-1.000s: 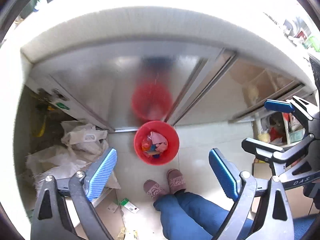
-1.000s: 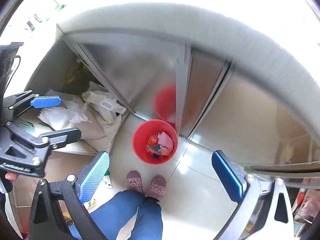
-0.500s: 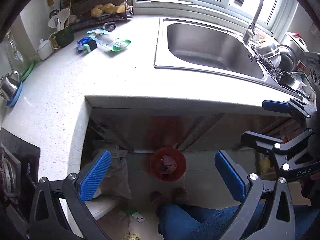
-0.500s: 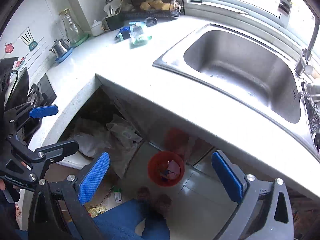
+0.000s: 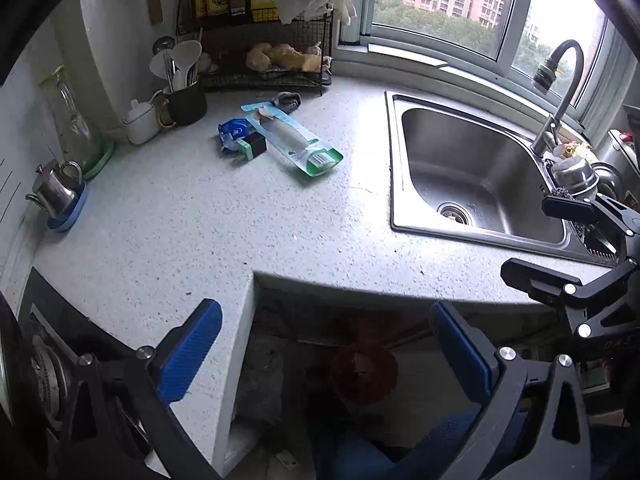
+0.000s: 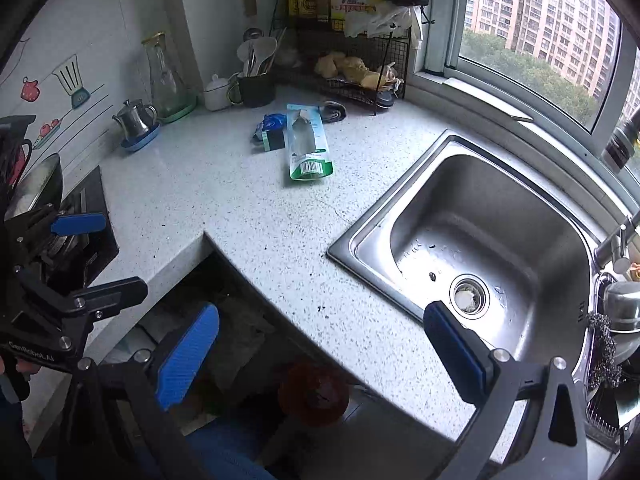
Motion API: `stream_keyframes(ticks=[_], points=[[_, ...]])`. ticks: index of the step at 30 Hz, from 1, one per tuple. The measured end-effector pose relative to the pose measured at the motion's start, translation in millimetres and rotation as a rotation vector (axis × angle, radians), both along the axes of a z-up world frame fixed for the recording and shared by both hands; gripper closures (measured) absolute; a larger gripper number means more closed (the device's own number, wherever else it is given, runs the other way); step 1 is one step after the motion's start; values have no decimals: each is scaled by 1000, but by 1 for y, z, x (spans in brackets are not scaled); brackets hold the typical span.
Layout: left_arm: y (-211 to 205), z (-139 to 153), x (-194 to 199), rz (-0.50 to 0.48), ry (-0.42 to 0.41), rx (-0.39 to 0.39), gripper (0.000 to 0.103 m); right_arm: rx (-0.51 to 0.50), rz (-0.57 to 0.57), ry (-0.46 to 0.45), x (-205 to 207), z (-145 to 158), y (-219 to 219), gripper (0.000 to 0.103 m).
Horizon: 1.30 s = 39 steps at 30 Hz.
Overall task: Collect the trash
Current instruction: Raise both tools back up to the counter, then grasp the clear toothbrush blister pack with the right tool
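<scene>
On the speckled countertop [image 5: 200, 232] lies trash: a long teal and green blister pack [image 5: 292, 140] [image 6: 306, 142], a blue wrapper [image 5: 231, 130] [image 6: 270, 123] and a small dark box [image 5: 253, 147] [image 6: 274, 139] touching it. A red bin [image 5: 366, 372] [image 6: 314, 394] with trash in it stands on the floor below the counter edge. My left gripper [image 5: 326, 350] hangs open and empty over the counter edge, well short of the trash. My right gripper [image 6: 322, 354] is open and empty too, beside the sink.
A steel sink [image 5: 480, 176] [image 6: 480, 240] with a tap [image 5: 556, 80] takes up the right. A wire rack [image 5: 264, 60], a utensil cup [image 5: 184, 100], a glass jug [image 5: 74, 120] and a small kettle [image 5: 56, 188] line the back. A hob [image 6: 86, 232] is at left. A person's blue trouser legs [image 5: 360, 456] show below.
Both grippers have risen from near the floor by the red bin to above the countertop. The counter, the trash on it and the sink have come into view. Both stayed open.
</scene>
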<state>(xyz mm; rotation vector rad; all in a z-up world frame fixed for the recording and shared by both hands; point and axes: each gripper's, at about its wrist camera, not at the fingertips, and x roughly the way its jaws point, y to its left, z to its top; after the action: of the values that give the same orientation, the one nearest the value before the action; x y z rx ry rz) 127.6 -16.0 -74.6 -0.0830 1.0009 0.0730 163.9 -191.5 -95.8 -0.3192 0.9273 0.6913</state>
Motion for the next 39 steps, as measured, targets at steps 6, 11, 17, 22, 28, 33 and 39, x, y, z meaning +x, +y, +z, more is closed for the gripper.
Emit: stream_keyframes(ticks=[6, 11, 17, 22, 28, 33, 39], points=[[40, 7, 49, -12, -4, -24, 0, 36, -3, 63, 46, 6, 39, 1], [69, 9, 91, -44, 10, -10, 0, 22, -4, 61, 80, 14, 72, 1], [108, -5, 139, -50, 49, -29, 0, -15, -10, 104, 126, 4, 109, 1], [137, -19, 174, -39, 72, -65, 0, -52, -33, 135, 164, -8, 138, 1], [163, -45, 214, -32, 124, -112, 0, -170, -29, 184, 202, -30, 167, 1], [173, -62, 240, -55, 152, -115, 0, -214, -19, 249, 230, -57, 184, 7], [178, -75, 257, -77, 172, -124, 0, -260, -17, 328, 253, -94, 193, 24]])
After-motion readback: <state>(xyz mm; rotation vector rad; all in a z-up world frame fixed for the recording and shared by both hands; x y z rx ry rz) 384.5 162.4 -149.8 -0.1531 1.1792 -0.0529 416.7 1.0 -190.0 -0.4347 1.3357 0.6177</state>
